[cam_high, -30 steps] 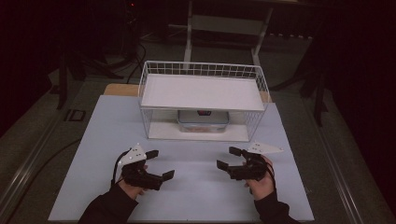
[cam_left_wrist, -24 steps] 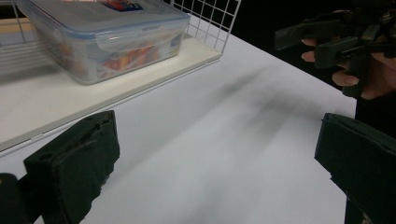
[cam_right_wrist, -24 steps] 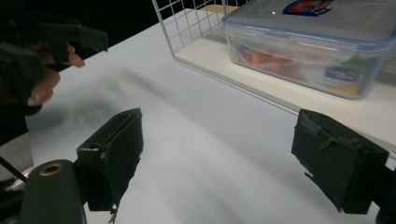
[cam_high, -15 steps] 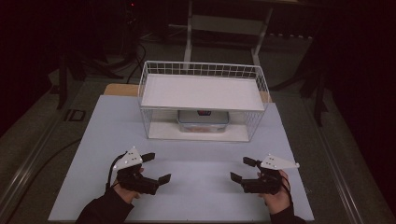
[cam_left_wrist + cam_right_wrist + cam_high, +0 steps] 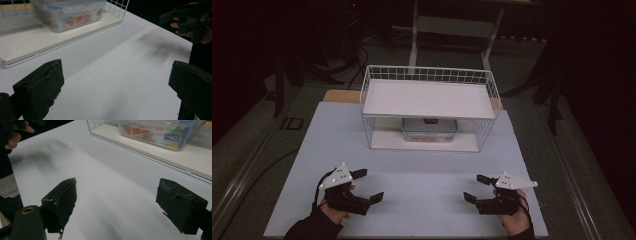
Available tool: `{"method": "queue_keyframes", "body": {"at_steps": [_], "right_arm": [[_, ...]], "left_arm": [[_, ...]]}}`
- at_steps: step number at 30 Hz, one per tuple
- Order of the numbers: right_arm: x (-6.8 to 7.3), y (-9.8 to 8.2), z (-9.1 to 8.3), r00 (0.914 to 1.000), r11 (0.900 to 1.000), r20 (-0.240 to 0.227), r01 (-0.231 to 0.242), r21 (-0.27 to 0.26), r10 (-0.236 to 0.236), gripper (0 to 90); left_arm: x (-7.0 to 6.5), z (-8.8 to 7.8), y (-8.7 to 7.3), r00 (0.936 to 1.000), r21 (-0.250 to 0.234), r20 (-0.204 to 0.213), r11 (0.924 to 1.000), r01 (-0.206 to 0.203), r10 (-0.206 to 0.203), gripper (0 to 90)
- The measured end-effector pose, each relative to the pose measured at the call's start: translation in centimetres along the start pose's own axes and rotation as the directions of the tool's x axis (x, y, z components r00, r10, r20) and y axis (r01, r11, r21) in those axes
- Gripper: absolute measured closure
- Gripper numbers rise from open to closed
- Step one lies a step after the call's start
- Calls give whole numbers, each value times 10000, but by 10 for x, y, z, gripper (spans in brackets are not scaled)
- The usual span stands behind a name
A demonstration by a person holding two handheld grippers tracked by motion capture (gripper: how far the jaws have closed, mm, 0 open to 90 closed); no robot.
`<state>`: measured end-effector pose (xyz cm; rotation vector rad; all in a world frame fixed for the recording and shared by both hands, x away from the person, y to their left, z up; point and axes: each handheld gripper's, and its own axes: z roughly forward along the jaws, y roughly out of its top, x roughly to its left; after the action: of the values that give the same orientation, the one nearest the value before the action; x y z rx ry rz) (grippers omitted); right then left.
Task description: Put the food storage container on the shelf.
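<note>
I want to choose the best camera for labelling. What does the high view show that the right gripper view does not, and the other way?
High view alone: the whole wire rack with its white upper shelf, and both hands on the table with the left claw and right claw open.

Right gripper view alone: close detail of the clear food container, with orange food inside and a printed label.

Both: the container on the rack's lower shelf, the table, and the open right claw.
</note>
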<state>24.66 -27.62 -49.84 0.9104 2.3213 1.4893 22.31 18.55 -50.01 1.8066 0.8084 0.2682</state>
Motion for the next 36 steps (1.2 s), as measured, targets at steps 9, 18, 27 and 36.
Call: {"method": "queue_keyframes", "body": {"at_steps": [9, 18, 27, 36], "right_arm": [[-3, -7, -5, 9995, 9993, 30, 305, 202, -306, 167], [-12, -17, -6, 9992, 9973, -34, 391, 624, -389, 168], [-13, -19, -4, 9994, 9968, -134, 325, 735, -316, 169], [-14, -20, -2, 9994, 9975, -299, 179, 677, -159, 169]], "left_arm": [[5, -5, -8, 9995, 61, -300, 10000, 24, -22, 1], [6, -3, -17, 9998, 237, -132, 9996, 127, -124, 0], [8, 0, -15, 9999, 196, -49, 9997, 125, -124, 0], [8, 0, -15, 9997, 124, 80, 9997, 232, -233, 0]]}}
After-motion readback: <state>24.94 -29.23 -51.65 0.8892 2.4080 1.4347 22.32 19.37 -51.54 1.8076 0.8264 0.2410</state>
